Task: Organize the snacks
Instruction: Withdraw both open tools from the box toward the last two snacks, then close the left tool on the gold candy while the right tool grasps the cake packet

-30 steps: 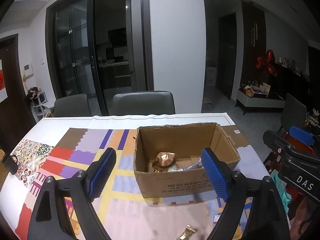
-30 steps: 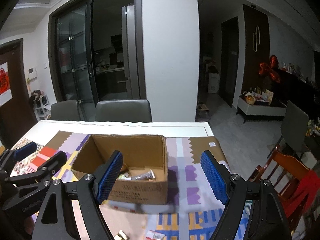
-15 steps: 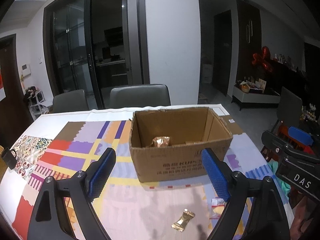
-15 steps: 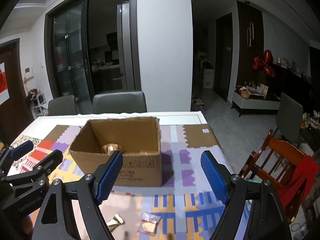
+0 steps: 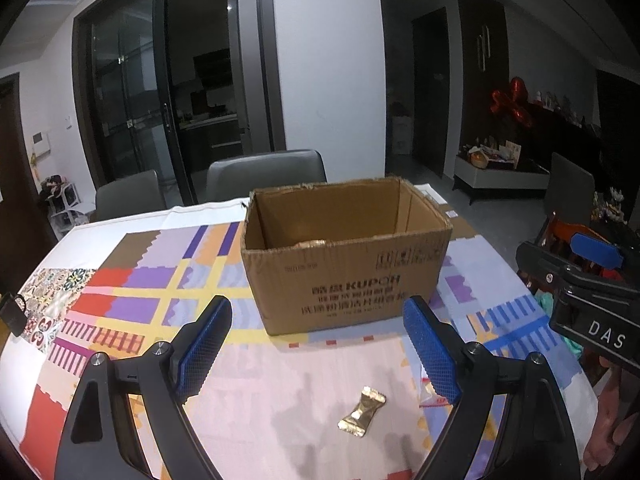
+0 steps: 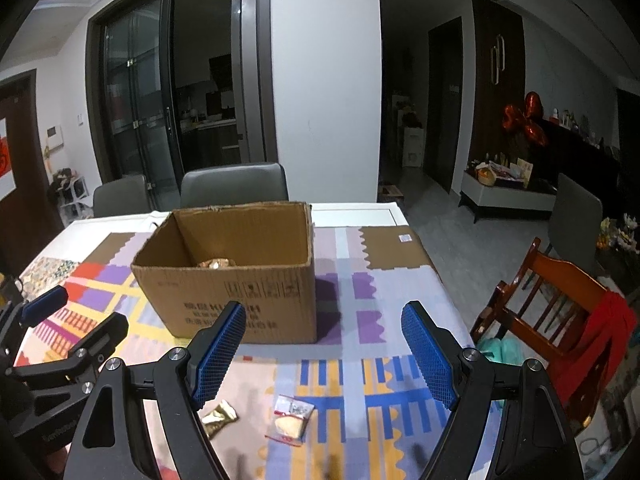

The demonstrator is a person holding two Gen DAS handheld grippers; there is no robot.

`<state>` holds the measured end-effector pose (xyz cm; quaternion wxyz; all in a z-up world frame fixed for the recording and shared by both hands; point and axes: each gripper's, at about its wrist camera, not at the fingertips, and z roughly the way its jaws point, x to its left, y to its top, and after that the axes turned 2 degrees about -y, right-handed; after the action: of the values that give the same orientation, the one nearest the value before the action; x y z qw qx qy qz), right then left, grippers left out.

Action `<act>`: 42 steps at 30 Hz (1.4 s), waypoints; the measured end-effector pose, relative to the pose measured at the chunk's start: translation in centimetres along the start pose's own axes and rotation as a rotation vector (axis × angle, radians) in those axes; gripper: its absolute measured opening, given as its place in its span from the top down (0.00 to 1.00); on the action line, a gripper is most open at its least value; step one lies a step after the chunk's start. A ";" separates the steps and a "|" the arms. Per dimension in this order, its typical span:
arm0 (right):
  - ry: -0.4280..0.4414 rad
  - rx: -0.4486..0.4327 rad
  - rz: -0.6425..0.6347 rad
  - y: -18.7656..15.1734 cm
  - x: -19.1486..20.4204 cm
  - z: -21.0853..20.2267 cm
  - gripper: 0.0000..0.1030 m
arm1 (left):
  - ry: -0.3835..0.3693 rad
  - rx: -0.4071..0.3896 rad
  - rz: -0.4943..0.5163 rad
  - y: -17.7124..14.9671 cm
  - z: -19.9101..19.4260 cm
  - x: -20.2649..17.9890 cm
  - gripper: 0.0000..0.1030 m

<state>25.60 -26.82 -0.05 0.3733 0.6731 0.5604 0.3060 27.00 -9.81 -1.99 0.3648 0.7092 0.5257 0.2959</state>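
Both tools lower than before, spread and empty, above gold candy (image 5: 362, 412)

A cardboard box (image 5: 346, 264) stands on the table (image 5: 132, 240), and a wrapped snack (image 6: 216, 263) lies inside it. In front of the box, on the tablecloth (image 6: 360, 292), a foil-wrapped candy (image 5: 362, 412) lies to the left and a clear snack packet (image 6: 291, 420) just to its right, the two apart from each other and from the box. Two chairs (image 5: 266, 174) stand behind the table, and a wooden chair (image 6: 556, 300) stands off its right edge with a cloth draped over it.
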 end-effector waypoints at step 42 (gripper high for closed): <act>-0.016 0.249 -0.029 -9.7 1.9 6.5 0.21 | -0.146 0.257 0.070 -10.9 8.0 -1.6 0.24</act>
<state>26.26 -25.11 -11.76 0.2954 0.7085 0.6008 0.2232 27.22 -11.07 -15.53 0.2976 0.7877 0.5062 0.1864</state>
